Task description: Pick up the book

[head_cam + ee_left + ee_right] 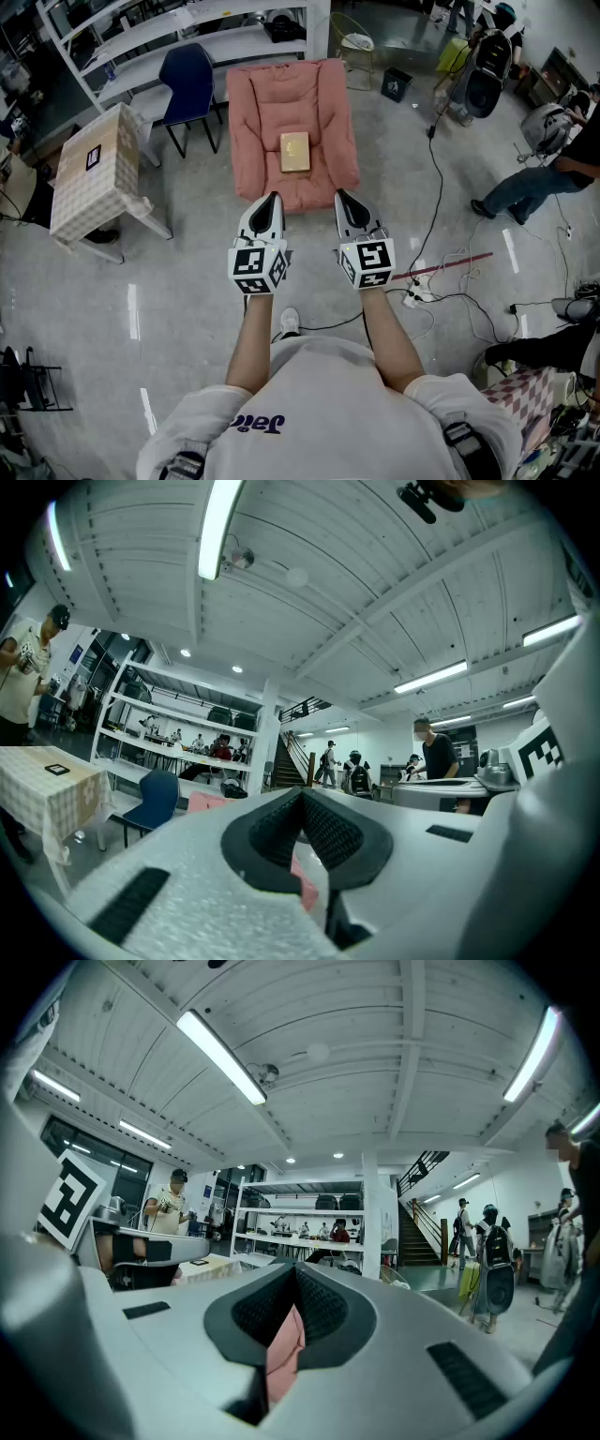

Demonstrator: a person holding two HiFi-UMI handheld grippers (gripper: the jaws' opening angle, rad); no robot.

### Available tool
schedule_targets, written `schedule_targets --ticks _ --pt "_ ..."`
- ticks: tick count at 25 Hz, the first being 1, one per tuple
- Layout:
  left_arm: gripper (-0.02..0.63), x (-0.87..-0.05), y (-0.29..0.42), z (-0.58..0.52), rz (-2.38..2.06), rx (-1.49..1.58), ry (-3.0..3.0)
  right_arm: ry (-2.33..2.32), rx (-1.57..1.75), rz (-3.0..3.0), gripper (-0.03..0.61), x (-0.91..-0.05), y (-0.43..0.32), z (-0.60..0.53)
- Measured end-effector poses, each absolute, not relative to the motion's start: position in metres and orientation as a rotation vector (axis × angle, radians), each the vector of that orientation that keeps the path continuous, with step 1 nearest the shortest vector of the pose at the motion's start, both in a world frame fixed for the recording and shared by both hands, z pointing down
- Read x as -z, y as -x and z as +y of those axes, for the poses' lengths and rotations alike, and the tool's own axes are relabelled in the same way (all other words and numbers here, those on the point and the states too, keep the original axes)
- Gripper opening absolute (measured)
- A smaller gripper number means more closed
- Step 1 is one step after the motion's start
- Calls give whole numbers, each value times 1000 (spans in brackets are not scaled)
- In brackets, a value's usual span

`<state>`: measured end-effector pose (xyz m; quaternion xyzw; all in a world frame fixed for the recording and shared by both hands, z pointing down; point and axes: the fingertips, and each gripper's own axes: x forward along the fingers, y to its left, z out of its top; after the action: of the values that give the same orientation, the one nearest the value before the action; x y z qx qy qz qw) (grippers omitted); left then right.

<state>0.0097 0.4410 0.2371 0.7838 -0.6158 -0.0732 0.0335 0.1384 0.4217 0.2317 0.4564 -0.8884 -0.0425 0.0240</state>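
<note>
Two grippers, left gripper [271, 199] and right gripper [343, 197], are clenched shut and empty, level, near the front edge of the pink cushion [253, 122]; only the head view shows the book [294, 152] lying flat mid-cushion, whereas each gripper view catches just a pink sliver past its closed jaws.
</note>
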Motion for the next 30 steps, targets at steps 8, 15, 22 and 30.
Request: schedule_targets --ticks 8,15,22,30 --pt "15 -238 26 398 -1853 234 -2445 -1432 115 -2741 12 -236 -96 382" --pt "15 -246 64 373 -1790 237 -2459 -1474 45 -2769 12 -240 -56 360" --pt "15 -264 78 358 -1724 254 -2447 -1460 23 -2744 12 -252 -31 349" --pt "15 -275 72 326 -1701 249 -2435 -1439 -30 -2751 12 -263 -29 313"
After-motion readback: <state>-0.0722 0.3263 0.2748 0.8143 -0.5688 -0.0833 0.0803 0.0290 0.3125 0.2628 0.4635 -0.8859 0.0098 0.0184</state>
